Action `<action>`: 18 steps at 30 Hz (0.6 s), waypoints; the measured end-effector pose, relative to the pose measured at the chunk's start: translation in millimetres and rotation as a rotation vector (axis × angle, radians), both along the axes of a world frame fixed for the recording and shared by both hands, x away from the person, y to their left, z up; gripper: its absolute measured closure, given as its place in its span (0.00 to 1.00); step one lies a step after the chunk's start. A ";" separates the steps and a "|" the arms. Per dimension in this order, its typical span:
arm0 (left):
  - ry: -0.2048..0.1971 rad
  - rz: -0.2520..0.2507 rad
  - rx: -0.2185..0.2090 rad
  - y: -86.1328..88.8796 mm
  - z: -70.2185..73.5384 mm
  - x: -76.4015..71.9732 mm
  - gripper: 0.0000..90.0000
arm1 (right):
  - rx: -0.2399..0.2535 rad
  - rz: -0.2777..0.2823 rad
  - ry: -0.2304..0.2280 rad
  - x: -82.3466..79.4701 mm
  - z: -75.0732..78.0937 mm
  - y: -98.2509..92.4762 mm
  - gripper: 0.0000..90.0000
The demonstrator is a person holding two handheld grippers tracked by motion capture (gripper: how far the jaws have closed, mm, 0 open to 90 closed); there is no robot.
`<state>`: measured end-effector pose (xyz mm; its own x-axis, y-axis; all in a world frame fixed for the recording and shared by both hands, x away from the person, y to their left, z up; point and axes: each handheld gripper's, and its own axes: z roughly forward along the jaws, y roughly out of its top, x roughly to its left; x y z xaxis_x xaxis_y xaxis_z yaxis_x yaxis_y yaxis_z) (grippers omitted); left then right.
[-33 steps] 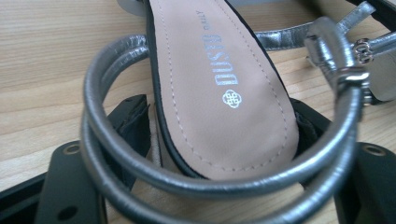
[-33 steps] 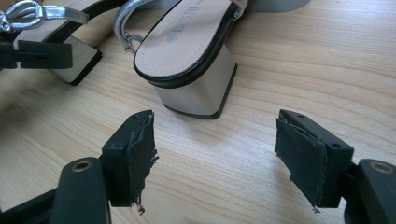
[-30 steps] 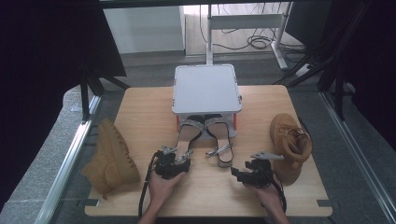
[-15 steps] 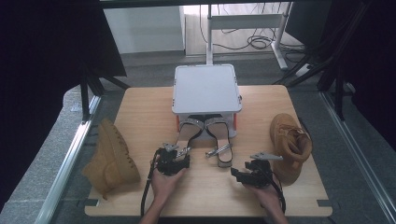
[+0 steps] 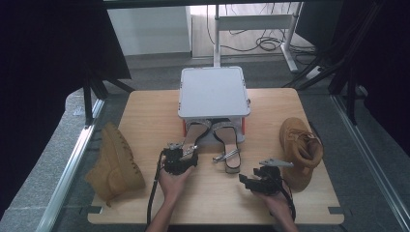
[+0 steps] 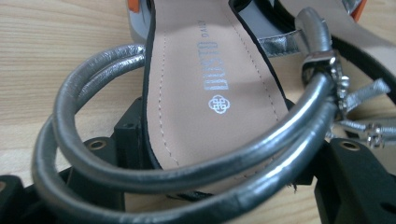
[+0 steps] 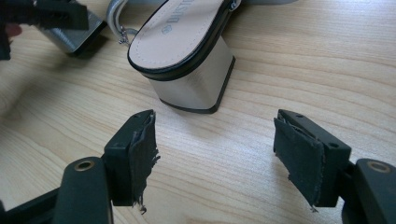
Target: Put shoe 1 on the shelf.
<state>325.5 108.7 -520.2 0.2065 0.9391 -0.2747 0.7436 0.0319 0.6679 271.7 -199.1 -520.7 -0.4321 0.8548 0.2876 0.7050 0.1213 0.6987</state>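
Where pale woodgrain spreads, glossy silver-corded sandal (image 6: 196, 93) between matte black left tool (image 5: 180, 157) jaws.

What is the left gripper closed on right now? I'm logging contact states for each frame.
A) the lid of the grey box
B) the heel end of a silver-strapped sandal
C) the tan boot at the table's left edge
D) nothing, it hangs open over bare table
B: in the left gripper view the left gripper has its black jaws on either side of the sandal, with the insole and looped silver straps between them.
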 end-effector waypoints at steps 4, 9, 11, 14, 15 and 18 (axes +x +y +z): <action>0.002 0.019 -0.016 -1.6 1.3 5.9 0.43 | -0.004 -0.001 0.004 0.5 -0.4 -0.3 0.34; 0.000 0.050 -0.020 -6.9 5.9 14.5 0.43 | -0.007 0.006 0.011 0.3 -0.6 0.7 0.34; -0.003 0.055 -0.023 -7.7 5.7 15.6 0.43 | -0.007 0.009 0.014 0.2 -0.6 0.8 0.34; -0.003 0.065 -0.015 -10.2 6.7 22.1 0.43 | -0.006 0.010 0.015 0.2 -0.7 0.9 0.34; -0.001 0.072 -0.020 -10.9 7.5 23.5 0.43 | -0.007 0.010 0.016 0.2 -0.7 1.0 0.34; -0.013 0.078 -0.011 -12.0 9.7 28.2 0.43 | -0.007 0.013 0.016 0.0 -0.7 1.2 0.34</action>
